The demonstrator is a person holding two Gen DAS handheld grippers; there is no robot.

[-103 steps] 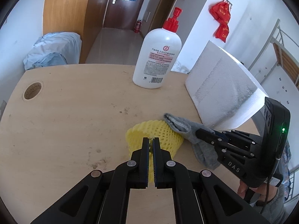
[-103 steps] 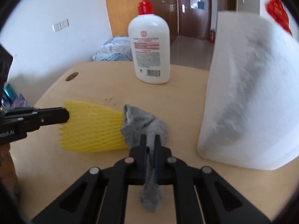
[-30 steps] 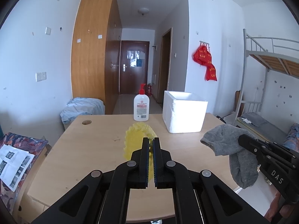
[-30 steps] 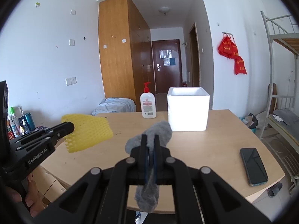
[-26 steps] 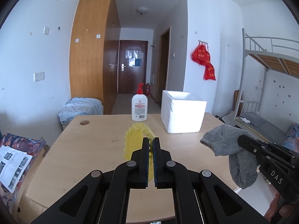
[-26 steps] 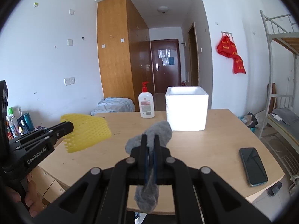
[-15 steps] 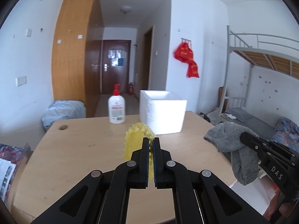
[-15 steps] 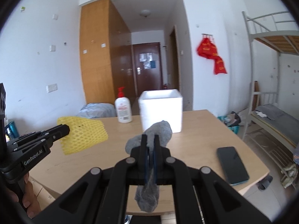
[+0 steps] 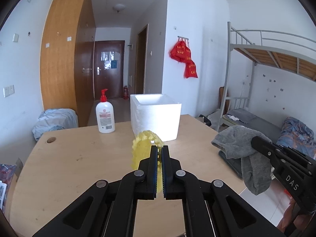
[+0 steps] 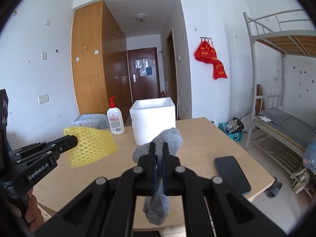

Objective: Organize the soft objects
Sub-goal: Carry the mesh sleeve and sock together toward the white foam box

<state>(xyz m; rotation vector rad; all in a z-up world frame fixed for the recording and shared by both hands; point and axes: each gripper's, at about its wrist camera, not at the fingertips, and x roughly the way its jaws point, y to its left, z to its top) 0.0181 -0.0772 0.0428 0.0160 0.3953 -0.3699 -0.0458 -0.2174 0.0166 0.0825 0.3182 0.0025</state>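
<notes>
My left gripper (image 9: 160,148) is shut on a yellow foam net sleeve (image 9: 145,142) and holds it in the air above the wooden table (image 9: 79,158). The sleeve also shows in the right wrist view (image 10: 92,148), with the left gripper (image 10: 74,138) clamped on its edge. My right gripper (image 10: 159,145) is shut on a grey sock (image 10: 169,138), which hangs down between the fingers. In the left wrist view the sock (image 9: 243,154) dangles from the right gripper (image 9: 254,139) at the right. An open white foam box (image 9: 156,116) stands on the far side of the table, ahead of both grippers.
A white pump bottle with a red top (image 9: 105,116) stands left of the box. A black phone (image 10: 232,174) lies near the table's right edge. A cable hole (image 9: 51,139) is at the far left. A bunk bed (image 10: 286,118) stands right of the table.
Both grippers have lifted the sleeve and the sock off the table and pulled back and up. In the last second both views have swung a little so the box sits nearer centre.
</notes>
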